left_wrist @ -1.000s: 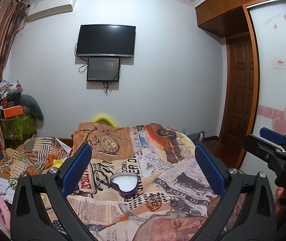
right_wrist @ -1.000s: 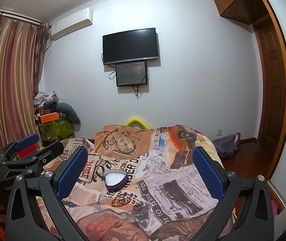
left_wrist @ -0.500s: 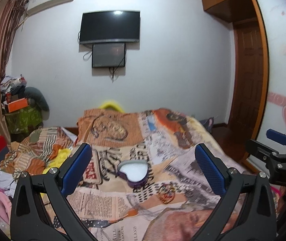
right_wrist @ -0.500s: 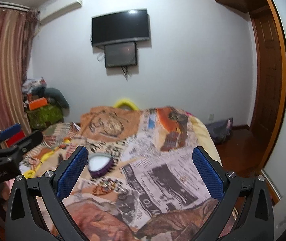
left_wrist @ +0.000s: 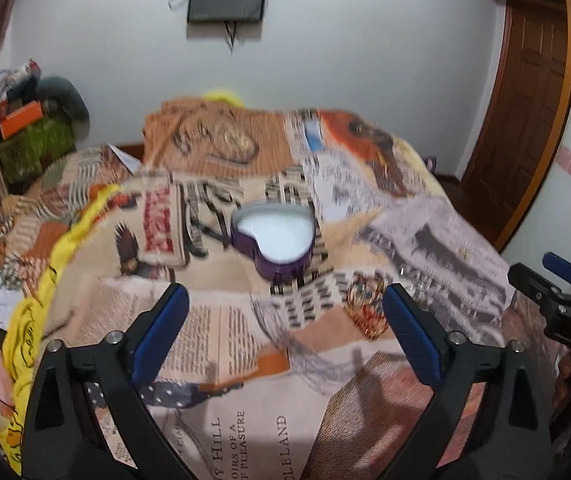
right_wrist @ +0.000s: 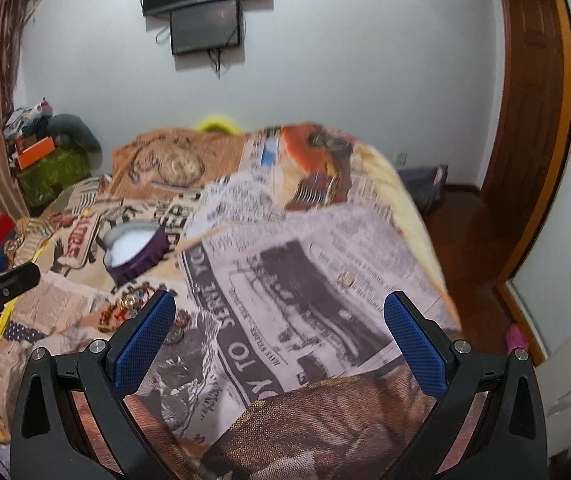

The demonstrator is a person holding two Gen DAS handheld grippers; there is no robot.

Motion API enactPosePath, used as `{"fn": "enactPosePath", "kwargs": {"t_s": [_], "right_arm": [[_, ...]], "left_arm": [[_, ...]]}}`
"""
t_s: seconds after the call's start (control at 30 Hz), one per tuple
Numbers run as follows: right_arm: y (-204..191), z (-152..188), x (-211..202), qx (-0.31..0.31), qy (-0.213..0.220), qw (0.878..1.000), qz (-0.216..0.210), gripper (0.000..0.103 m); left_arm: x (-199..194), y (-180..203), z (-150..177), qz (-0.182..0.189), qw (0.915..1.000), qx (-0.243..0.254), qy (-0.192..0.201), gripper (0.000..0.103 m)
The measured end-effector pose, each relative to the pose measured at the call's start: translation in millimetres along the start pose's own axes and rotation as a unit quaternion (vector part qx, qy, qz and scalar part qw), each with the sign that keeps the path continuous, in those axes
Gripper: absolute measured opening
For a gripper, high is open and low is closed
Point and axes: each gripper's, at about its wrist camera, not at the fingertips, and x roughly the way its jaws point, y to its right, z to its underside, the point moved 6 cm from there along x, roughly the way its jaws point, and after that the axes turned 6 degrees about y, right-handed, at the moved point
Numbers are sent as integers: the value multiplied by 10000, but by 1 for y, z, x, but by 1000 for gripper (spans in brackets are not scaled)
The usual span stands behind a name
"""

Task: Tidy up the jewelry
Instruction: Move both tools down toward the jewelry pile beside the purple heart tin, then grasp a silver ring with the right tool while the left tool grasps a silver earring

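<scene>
A purple heart-shaped box with a white inside lies open on the bed; it also shows in the right wrist view. A small heap of gold and red jewelry lies just in front of it to the right, and shows in the right wrist view at the left finger. A tiny gold piece lies alone on the newsprint. My left gripper is open and empty above the bed. My right gripper is open and empty, and shows at the right edge of the left wrist view.
The bed is covered by a newspaper-print quilt. Clothes and a yellow cloth pile at the bed's left side. Boxes and bags stand by the curtain. A wooden door and bare floor are on the right.
Both grippers have tilted down and moved closer to the bed, so the box and jewelry look larger. Both stay open and empty.
</scene>
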Motion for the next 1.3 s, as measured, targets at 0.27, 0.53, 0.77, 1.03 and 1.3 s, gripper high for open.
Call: {"fn": "enactPosePath", "kwargs": {"t_s": [0.27, 0.53, 0.77, 1.03, 1.3], "right_arm": [[-21, 10, 23, -218, -582, 9950, -779, 72], [-53, 17, 40, -299, -1068, 9806, -1616, 45], [-69, 26, 52, -334, -1407, 9695, -1980, 25], [-72, 28, 57, -466, -1458, 9683, -1975, 20], [-71, 31, 61, -545, -1486, 9679, -1952, 20]], "left_arm": [[23, 17, 18, 593, 9962, 73, -628, 82], [33, 37, 19, 1015, 9913, 265, -795, 51], [50, 43, 12, 1469, 9832, 131, -1075, 19], [61, 54, 9, 1505, 9812, 354, -1156, 8], [73, 54, 13, 1515, 9781, 422, -1364, 13]]}}
